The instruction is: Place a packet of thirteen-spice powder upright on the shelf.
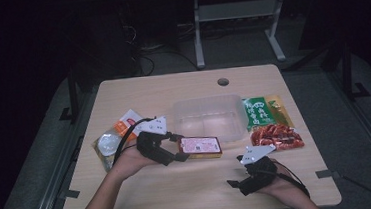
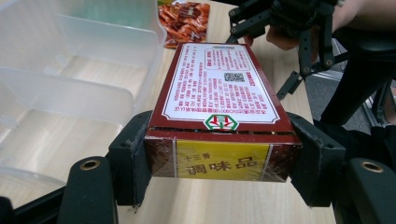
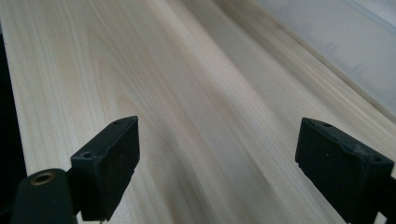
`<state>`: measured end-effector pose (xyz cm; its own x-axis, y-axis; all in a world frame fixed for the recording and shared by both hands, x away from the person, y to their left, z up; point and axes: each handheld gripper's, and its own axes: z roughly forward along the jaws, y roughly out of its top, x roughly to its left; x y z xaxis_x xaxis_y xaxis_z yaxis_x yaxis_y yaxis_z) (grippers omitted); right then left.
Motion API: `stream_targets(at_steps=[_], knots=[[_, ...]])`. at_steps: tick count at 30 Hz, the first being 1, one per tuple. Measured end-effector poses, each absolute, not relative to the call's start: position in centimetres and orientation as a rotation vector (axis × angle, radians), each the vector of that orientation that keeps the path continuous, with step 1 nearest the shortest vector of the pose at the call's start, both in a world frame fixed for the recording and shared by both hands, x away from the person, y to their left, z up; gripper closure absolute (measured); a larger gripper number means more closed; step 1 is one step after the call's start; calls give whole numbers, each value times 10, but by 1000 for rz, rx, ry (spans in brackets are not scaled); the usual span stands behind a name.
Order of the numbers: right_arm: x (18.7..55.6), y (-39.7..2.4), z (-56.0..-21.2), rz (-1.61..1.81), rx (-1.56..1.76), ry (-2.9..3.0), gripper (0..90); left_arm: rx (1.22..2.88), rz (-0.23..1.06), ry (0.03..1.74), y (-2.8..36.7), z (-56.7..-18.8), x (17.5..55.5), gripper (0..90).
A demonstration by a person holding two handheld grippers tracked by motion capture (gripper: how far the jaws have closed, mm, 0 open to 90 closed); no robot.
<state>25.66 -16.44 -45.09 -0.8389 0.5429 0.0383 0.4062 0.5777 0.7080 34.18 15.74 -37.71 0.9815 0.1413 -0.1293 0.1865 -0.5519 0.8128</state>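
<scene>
Nearest me, the right gripper (image 1: 236,183) idles low over the bare tabletop (image 1: 180,185), its fingers (image 3: 109,161) wide apart and holding nothing, probably just keeping clear. Beyond it, the left gripper (image 1: 183,146) has its fingers (image 2: 130,156) clamped across the short end of the red box (image 1: 200,147). The box sits just in front of the clear plastic container (image 1: 208,117), likely its destination.

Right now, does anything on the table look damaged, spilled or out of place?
Nothing stands out. The left gripper holds the red box squarely beside the bin; the packets lie flat and look unspilled.
</scene>
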Motion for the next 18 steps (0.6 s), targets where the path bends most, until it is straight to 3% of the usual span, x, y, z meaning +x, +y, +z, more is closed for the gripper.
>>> stream_targets(at_steps=[18], knots=[[257, -165, -450, 1122, 793, 2616, 135, 2180, -34, 231, 137, -359, 373, 318]])
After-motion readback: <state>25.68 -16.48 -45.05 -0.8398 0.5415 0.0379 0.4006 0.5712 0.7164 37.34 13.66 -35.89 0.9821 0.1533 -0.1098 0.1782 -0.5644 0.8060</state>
